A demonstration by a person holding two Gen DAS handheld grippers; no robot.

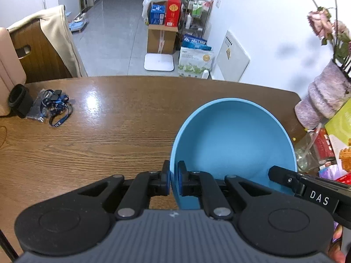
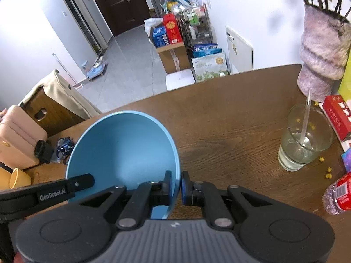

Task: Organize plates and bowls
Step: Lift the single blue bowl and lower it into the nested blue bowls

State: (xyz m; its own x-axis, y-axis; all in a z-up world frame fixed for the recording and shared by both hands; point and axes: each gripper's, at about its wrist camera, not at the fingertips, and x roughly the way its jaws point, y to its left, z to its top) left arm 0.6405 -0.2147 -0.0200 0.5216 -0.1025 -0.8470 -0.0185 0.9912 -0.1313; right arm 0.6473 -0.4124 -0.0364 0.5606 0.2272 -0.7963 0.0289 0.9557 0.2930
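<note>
Both grippers pinch the same blue bowl [image 1: 234,140] by its rim, on opposite sides. The left gripper [image 1: 173,179] has its 2 pads pressed on the bowl's left wall, one outside and one inside. The right gripper [image 2: 176,186] clamps the right wall in the same way. Each camera also catches the tip of the other gripper reaching in at the far side of the bowl, though where those tips meet the rim is cut off by the nearer gripper body.

The bowl tilts, its hollow facing the cameras, over the brown wooden table [image 1: 109,127]. Its underside is hidden, so whether it clears the tabletop cannot be told from these views. Its inside looks empty.

Near the table's right edge stands a clear glass [image 2: 305,140] with a straw, holding some water, with small yellow bits scattered just beside it. Behind the glass is a mauve vase [image 2: 322,54] of dried flowers, its top cut off. At the table's left side lie a blue lanyard [image 1: 57,107] tangled in a heap and a black cylinder [image 1: 18,98] whose nature is hard to make out. A yellow cup [image 2: 18,178] shows only partly at the frame edge.
</note>
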